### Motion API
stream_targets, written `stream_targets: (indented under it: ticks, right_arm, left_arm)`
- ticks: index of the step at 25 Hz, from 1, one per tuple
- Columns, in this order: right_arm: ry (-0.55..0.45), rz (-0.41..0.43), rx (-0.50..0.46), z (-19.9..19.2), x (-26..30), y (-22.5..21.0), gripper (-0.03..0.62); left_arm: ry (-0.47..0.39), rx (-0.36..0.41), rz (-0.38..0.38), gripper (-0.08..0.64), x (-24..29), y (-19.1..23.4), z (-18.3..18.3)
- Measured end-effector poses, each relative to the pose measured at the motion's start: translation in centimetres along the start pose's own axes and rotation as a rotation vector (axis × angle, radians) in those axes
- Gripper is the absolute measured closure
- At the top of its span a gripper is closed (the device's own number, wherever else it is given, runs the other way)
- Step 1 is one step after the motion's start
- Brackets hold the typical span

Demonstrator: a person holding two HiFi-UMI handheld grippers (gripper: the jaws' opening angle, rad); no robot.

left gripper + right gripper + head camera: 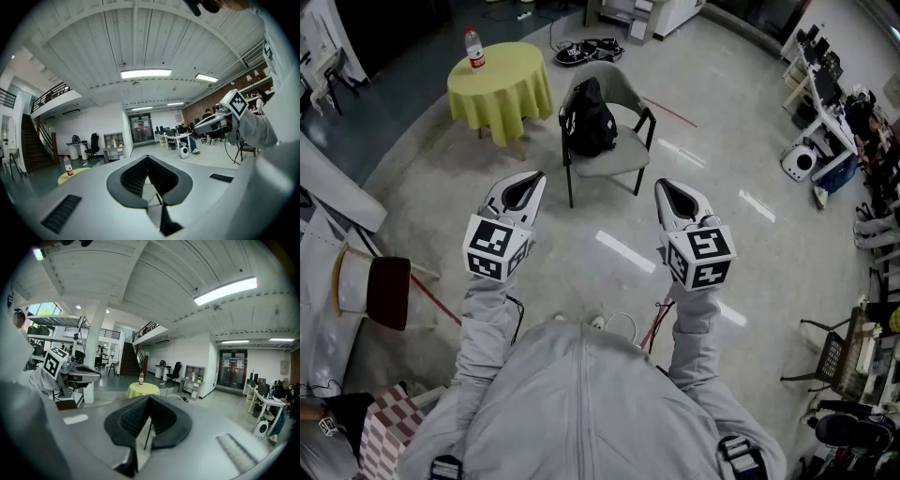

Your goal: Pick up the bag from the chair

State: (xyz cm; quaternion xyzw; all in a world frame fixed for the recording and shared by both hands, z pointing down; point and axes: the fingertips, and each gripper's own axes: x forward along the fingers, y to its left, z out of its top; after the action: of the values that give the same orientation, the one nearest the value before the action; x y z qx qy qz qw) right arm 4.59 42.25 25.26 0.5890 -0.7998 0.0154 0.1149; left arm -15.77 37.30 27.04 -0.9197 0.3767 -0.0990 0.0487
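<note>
Bag: I am seeing the black bag (591,117) sitting upright on the seat of the grey chair (619,161), leaning on its backrest, upper middle of the head view
Left tool: I am reading the left tool (148,161) as narrow, its pads meeting at the tips with nothing between them
Right tool: I am reading the right tool (149,401) the same way, tips together and empty
Progress: I am judging the task as not yet begun; both tools are hovering over bare floor (623,248) well apart from the chair, so the approach, the opening, the grasp and the lift are all left to do
Head view only: I am getting the bag, the chair and both tools, left (523,192) and right (680,199), together only here; the yellow tabletop (499,84) with its bottle (474,49) is standing just left of the chair
Gripper views only: I am looking level across the room in these, at ceiling lights and far desks (176,138); neither is showing me the bag
</note>
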Motion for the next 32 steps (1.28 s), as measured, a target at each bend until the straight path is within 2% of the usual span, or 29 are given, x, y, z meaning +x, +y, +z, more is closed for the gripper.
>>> stream_targets:
  ticks: [5,13,20,28,32]
  right_arm:
    - [-0.005,-0.005,0.017,-0.3,0.3,-0.9,0.581]
    - [-0.027,-0.001,0.055,-1.1,0.5,-4.6,0.581]
    - [-0.004,0.021,0.083,-2.8,1.9,-7.2,0.581]
    - [0.023,0.043,0.095,-4.0,6.1,-10.2,0.581]
    - [0.026,0.043,0.084,-3.8,10.0,-11.4,0.581]
  left_arm:
    - [0.013,-0.003,0.006,0.554,0.7,0.0,-0.5]
    - [0.035,-0.01,0.039,0.554,3.0,-1.0,-0.8]
    - [0.065,-0.047,0.069,0.554,5.5,-1.2,-2.2]
    - [0.078,-0.057,0.082,0.554,9.9,0.7,-3.1]
    - [0.075,-0.064,0.077,0.554,13.2,3.4,-3.9]
